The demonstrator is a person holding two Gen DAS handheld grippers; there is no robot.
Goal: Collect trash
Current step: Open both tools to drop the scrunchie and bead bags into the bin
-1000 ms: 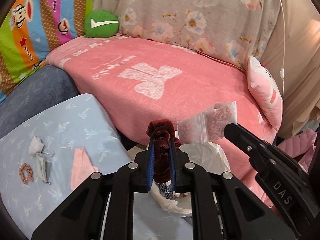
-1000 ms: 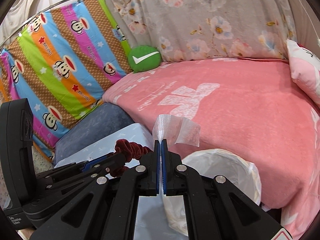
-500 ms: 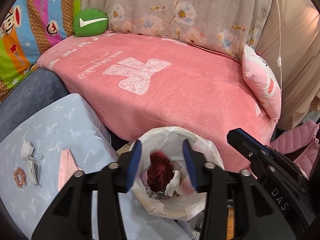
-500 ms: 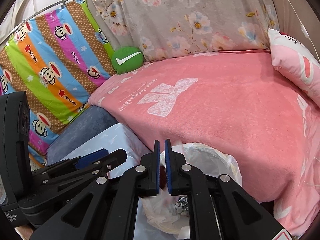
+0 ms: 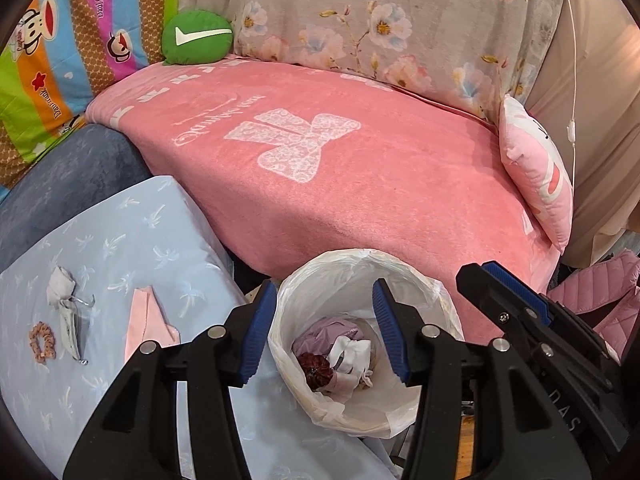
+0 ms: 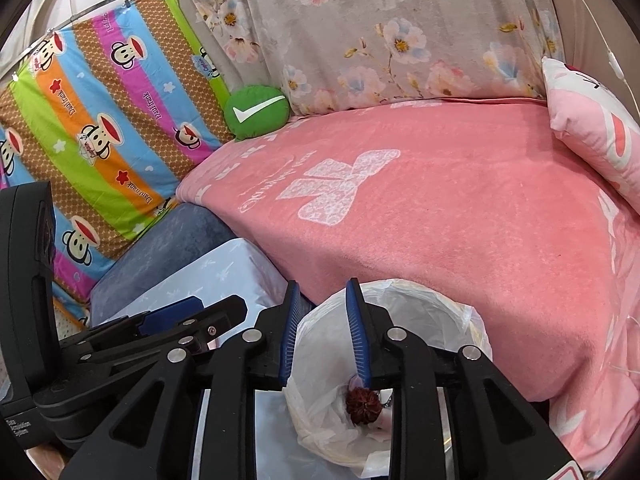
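A bin lined with a white bag (image 5: 420,292) (image 6: 456,308) stands between the pale blue bedding and the pink bed. Inside it lie a dark red scrunchie (image 5: 316,366) (image 6: 362,400), a purple wrapper (image 5: 324,332) and white tissue (image 5: 352,356). My left gripper (image 5: 324,332) hovers over the bin, open, nothing between its fingers. My right gripper (image 6: 322,332) hangs beside it over the bin's rim, its jaws opening and empty. On the blue bedding to the left lie crumpled grey trash (image 5: 64,308), a small beige scrunchie (image 5: 42,340) and a pink paper (image 5: 146,324).
A pink blanket (image 5: 340,160) covers the bed behind the bin. A green round cushion (image 5: 198,38), a striped monkey-print cover (image 6: 92,132), a floral grey cover (image 6: 380,28) and a pink pillow (image 5: 536,184) lie around it. Pink quilted fabric (image 5: 600,292) sits at the right.
The left gripper opened and the red scrunchie fell into the bin. The right gripper let go of the clear plastic bag, which is no longer seen, and its jaws have spread apart.
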